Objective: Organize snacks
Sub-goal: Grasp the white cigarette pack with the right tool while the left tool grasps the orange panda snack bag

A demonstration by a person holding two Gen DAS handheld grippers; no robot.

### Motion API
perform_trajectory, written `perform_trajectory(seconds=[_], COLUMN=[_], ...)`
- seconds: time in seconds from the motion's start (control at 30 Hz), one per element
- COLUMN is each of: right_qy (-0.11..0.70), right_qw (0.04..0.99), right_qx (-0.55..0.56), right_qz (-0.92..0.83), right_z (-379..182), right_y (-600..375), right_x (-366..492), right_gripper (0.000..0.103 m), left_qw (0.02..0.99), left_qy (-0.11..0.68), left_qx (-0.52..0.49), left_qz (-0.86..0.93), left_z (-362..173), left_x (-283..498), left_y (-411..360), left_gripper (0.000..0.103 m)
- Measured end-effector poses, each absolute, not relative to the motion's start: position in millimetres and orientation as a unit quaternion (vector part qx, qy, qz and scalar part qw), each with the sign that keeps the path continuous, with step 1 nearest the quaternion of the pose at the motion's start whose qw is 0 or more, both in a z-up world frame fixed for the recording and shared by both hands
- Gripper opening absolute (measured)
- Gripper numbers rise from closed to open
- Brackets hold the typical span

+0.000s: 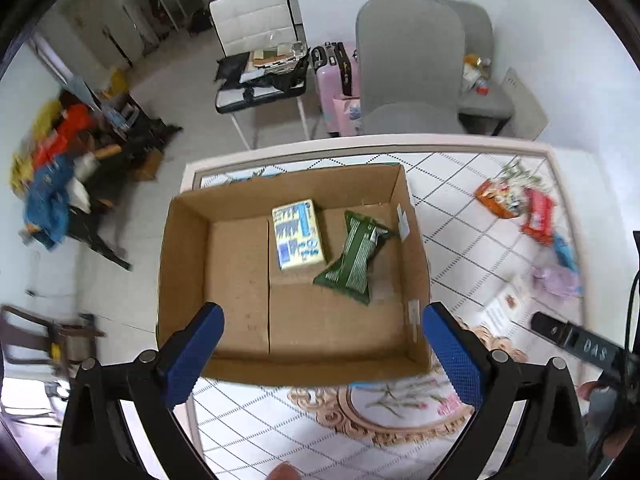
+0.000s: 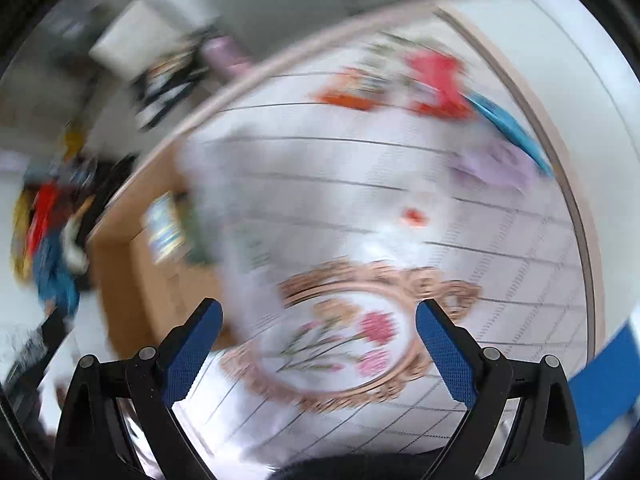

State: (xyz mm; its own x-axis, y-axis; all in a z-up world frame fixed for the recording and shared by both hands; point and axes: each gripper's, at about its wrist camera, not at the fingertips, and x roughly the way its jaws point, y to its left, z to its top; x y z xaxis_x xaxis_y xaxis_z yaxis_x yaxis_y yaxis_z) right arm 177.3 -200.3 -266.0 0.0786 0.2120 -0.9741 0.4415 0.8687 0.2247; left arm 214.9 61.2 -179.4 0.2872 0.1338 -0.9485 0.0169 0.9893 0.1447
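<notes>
An open cardboard box (image 1: 188, 280) stands on the table's left part. Inside it lie a pale yellow and blue packet (image 1: 298, 236) and a green striped packet (image 1: 354, 258), side by side. My left gripper (image 1: 322, 354) hovers open over the box's near wall, nothing between its blue pads. Loose snacks lie at the table's right: an orange packet (image 1: 496, 198), a red packet (image 1: 538, 216), a blue one (image 1: 566, 250), a lilac one (image 1: 558, 280). My right gripper (image 2: 318, 350) is open and empty above the floral medallion; that view is motion-blurred, with the red packet (image 2: 434, 80) and box (image 2: 132, 280) smeared.
The table has a white diamond-patterned cloth (image 1: 460, 216) and a pink rim (image 1: 360, 144). Behind it stand grey chairs (image 1: 408, 64), a white chair (image 1: 256, 32) with clutter and a pink suitcase (image 1: 332, 84). The other gripper's black body (image 1: 580, 344) shows at the right edge.
</notes>
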Motion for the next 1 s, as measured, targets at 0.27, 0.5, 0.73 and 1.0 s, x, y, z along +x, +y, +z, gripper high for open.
perform_trajectory(seconds=[0.27, 0.5, 0.73, 1.0], right_qy=[0.732, 0.754, 0.753, 0.750], right_qw=[0.581, 0.585, 0.643, 0.647], right_qx=[0.329, 0.265, 0.102, 0.103], right_qz=[-0.132, -0.137, -0.096, -0.086], right_z=[-404.8, -428.3, -407.2, -401.9], right_y=[-254.9, -246.1, -266.1, -317.2], right_x=[219.0, 238.0, 261.9, 296.2], right_gripper=[0.096, 0.086, 0.061, 0.061], left_qw=[0.756, 0.735, 0.697, 0.582], left_qy=[0.647, 0.677, 0.716, 0.796], left_qx=[0.085, 0.036, -0.022, -0.150], left_qz=[0.052, 0.029, -0.028, -0.076], left_z=[-238.8, -257.1, -290.5, -386.0], left_x=[262.6, 295.5, 345.8, 414.1], left_y=[0.0, -30.5, -73.8, -132.3], left_gripper=[0.102, 0.102, 0.102, 0.102])
